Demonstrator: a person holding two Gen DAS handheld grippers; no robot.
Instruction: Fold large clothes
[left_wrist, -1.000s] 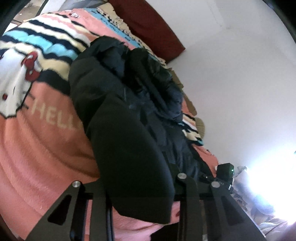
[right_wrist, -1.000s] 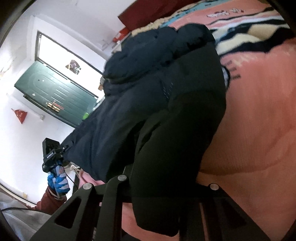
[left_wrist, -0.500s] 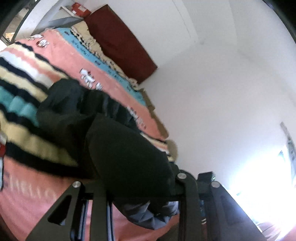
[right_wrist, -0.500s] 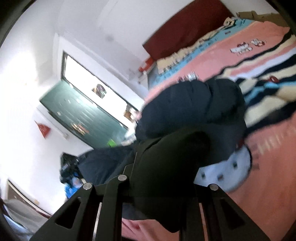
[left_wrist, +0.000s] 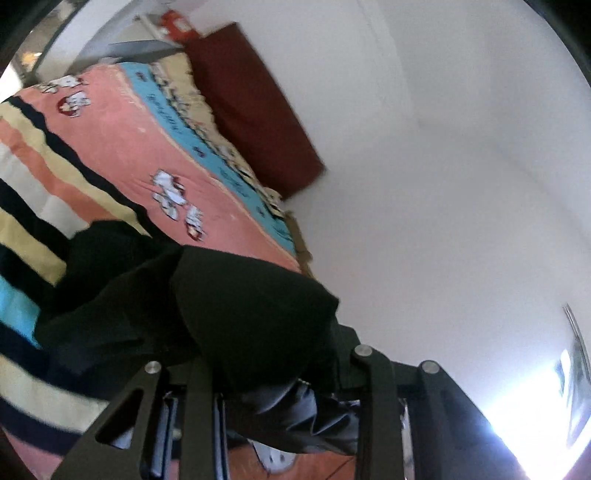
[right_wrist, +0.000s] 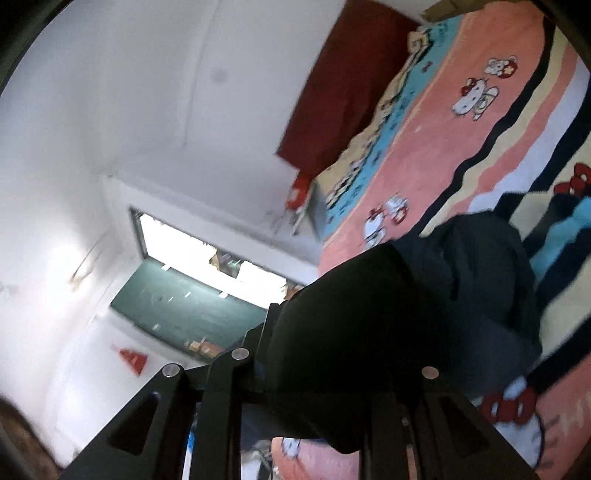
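Observation:
A black padded jacket (left_wrist: 240, 306) lies bunched on the pink striped cartoon-cat blanket (left_wrist: 129, 140) of a bed. My left gripper (left_wrist: 284, 373) is shut on a thick fold of it, and grey lining hangs below the jaws. In the right wrist view the same jacket (right_wrist: 369, 314) fills the space between the jaws of my right gripper (right_wrist: 310, 387). Those jaws are opening slightly, with the fabric still pressed between them. The fingertips of both grippers are hidden by the cloth. The rest of the jacket trails down onto the blanket (right_wrist: 480, 129).
A dark red headboard (left_wrist: 251, 110) stands at the far end of the bed against a white wall. A green door (right_wrist: 184, 306) under a bright window (right_wrist: 184, 240) shows to the left in the right wrist view. A red item (right_wrist: 295, 192) sits beside the bed.
Both grippers have risen and moved along the bed with the jacket's edge. The jacket has gone from spread out to a raised, bunched fold, and both views now show the headboard and wall.

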